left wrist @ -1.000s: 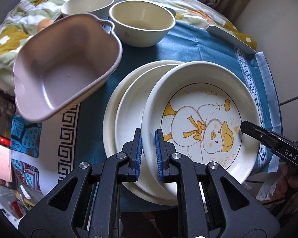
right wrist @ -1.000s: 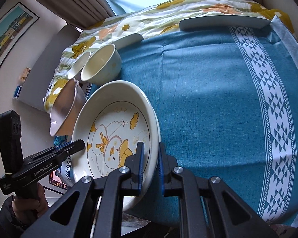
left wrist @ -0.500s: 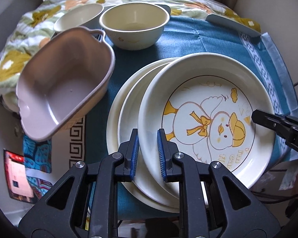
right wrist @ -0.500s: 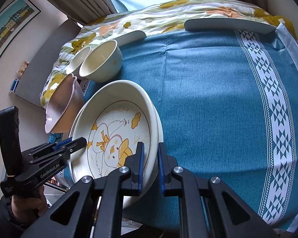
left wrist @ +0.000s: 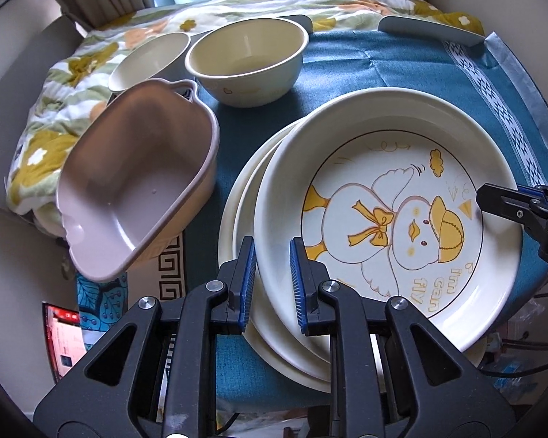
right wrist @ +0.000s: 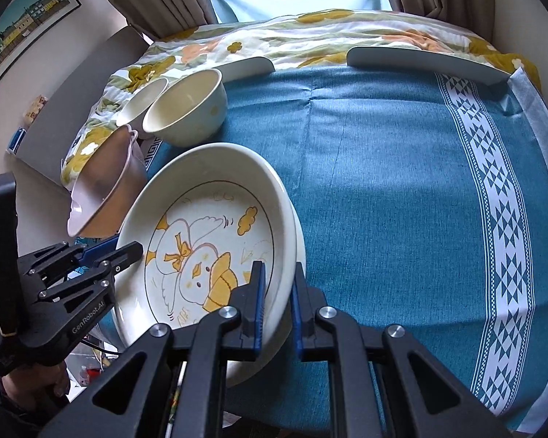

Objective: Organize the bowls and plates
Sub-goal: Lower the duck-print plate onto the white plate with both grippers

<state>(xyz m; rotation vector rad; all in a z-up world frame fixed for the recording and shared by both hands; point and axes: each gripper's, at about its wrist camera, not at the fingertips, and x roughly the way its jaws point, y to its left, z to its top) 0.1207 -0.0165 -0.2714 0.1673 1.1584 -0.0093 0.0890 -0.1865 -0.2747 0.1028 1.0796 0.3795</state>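
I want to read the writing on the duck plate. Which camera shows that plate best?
The left wrist view: the duck plate faces the camera nearly whole, its lettering below the duck clear. In the right wrist view the same plate is foreshortened, and the right tongs clamped on its rim hide most of the writing.

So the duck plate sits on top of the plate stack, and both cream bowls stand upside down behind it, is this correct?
Not quite. The duck plate does sit on top of the plate stack, but the two cream bowls behind it stand upright, with their openings facing up. The left wrist view shows their hollow insides clearly.
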